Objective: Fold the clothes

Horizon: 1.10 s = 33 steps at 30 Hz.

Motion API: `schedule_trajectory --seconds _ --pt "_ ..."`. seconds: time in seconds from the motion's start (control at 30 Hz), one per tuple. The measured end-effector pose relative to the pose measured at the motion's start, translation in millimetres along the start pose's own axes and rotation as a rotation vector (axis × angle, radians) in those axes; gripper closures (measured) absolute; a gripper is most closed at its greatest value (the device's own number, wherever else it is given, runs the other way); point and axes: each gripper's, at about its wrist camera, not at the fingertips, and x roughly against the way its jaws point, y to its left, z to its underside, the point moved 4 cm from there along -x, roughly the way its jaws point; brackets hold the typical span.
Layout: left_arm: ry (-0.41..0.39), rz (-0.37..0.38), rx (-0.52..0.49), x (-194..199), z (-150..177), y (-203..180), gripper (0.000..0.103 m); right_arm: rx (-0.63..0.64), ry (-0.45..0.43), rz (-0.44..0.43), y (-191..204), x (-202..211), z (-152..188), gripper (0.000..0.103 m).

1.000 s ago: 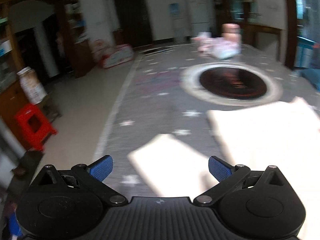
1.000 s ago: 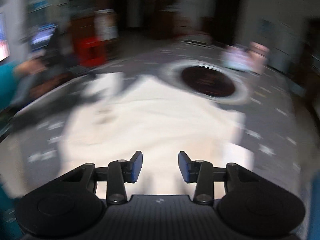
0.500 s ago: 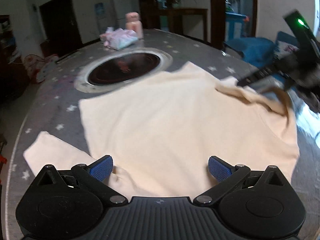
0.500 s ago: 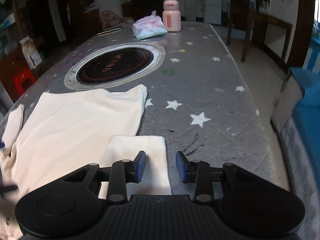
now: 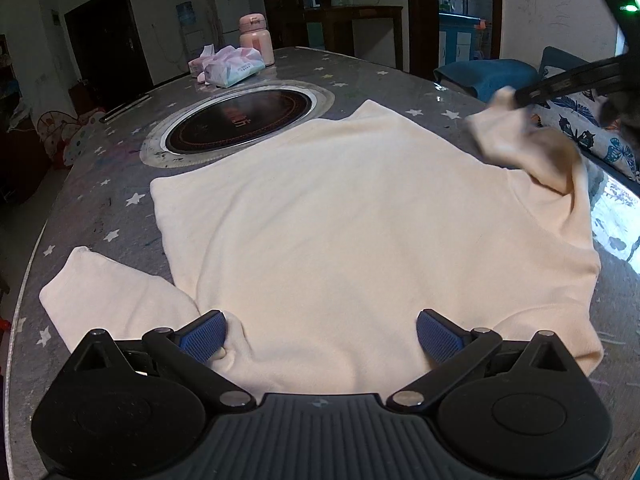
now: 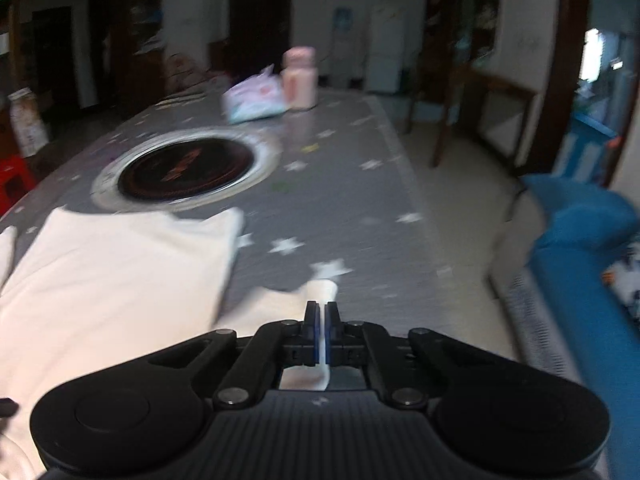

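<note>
While I work at the grey star-printed table (image 5: pixel 100 184), this is how things lie:

Garment: a cream long-sleeved top (image 5: pixel 360 232) lies spread flat on the near half of the table, its far hem just short of the round cooktop (image 5: pixel 240 120) set into the tabletop.

My left gripper (image 5: pixel 320 330): fingers spread wide, hovering low over the near edge of the top. The left blue pad (image 5: pixel 204 334) touches a small fold of cloth where the near-left sleeve (image 5: pixel 112 296) meets the body; the right pad is over the fabric, and nothing is pinched between them.

My right gripper (image 6: pixel 321 320): fingers pressed together on the end of the right sleeve (image 6: pixel 316 292), a strip of cream cloth caught between the blue pads. From my left wrist view that sleeve rises off the table at the far right, bunched below the black finger.

Far end of table: a pink bottle (image 5: pixel 256 38) stands beside a soft tissue pack (image 5: pixel 232 66), well apart from the top.

Right of table: a blue cushion (image 6: pixel 580 240) lies beyond the edge.

Sharpness: my right wrist view is blurred.
</note>
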Motion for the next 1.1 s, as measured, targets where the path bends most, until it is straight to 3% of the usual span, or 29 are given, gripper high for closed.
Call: schedule_trajectory --seconds 0.17,0.3,0.43,0.5,0.67,0.77,0.9,1.1 --pt "-0.022 0.006 -0.006 5.2 8.8 9.1 0.000 -0.004 -0.036 0.174 -28.4 39.6 20.8 0.101" --pt "-0.025 0.009 -0.016 7.7 12.6 18.1 0.000 -0.063 0.049 0.262 -52.3 50.6 53.3 0.098" --pt "-0.021 0.001 -0.034 9.9 13.7 26.3 0.000 -0.096 0.095 0.286 -65.2 58.0 76.3 0.096" --pt "-0.016 -0.001 -0.025 9.4 14.3 32.6 0.000 -0.095 0.086 0.258 -61.6 64.0 77.5 0.094" --pt "-0.007 -0.013 0.012 8.4 16.5 49.8 0.000 -0.037 0.085 0.086 -29.1 59.4 68.8 0.091" --pt "-0.007 -0.032 0.020 9.8 18.4 56.4 0.000 -0.014 0.097 0.013 -12.7 44.9 65.0 0.077" --pt "-0.004 -0.057 0.034 12.7 22.0 67.0 0.000 -0.021 0.128 0.004 -11.4 26.8 71.7 0.076" --pt "0.007 -0.080 0.067 14.3 24.1 76.4 0.000 0.026 0.133 -0.033 -0.7 47.4 77.6 0.073"
